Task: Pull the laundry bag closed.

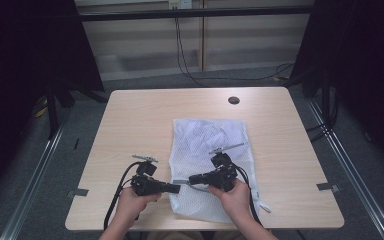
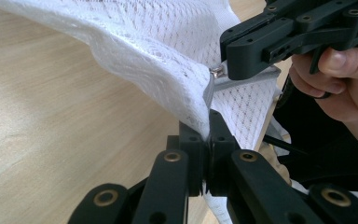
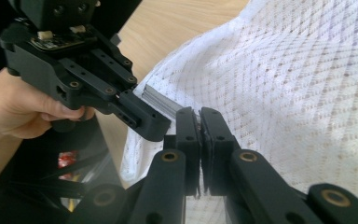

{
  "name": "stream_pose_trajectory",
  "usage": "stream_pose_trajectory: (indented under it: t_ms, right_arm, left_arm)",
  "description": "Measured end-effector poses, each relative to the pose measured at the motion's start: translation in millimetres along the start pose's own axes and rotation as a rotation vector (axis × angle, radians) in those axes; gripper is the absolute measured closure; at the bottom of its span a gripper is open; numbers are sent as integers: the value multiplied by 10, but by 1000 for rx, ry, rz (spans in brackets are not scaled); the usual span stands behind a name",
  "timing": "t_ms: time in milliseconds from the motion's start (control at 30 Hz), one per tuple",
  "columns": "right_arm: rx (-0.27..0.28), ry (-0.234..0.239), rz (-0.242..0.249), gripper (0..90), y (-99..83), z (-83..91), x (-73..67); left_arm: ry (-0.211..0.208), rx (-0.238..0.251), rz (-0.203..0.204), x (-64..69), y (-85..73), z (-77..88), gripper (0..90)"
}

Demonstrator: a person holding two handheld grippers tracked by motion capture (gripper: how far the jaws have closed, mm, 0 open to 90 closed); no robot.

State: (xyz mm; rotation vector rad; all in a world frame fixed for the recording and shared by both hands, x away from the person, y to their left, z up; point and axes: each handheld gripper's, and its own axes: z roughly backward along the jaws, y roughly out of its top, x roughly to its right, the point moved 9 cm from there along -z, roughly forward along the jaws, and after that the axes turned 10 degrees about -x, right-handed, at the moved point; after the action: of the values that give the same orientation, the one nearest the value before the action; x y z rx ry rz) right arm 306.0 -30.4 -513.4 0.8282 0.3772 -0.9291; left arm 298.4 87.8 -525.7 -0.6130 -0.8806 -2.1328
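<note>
A white mesh bag lies flat on the table, its near left edge lifted. My left gripper is shut on that raised mesh edge, next to the grey zipper tape. Facing it from the right, my right gripper is shut at the metal zipper slider, its jaws pressed together on the zipper pull. The two grippers' tips sit almost touching. In the right gripper view the left gripper pinches the bag's edge by the grey tape.
The light wooden table has a round cable hole at the back. The bag's loose white cord end lies near the front edge. Dark screens stand on both sides, and cables hang behind the table.
</note>
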Motion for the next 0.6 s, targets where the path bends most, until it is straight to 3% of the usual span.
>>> stream_pose_trajectory:
  t_ms: [600]
  right_arm:
    - [5,-6,-8,869,-34,44,55]
  left_arm:
    - [0,4,10,-9,-4,20,881]
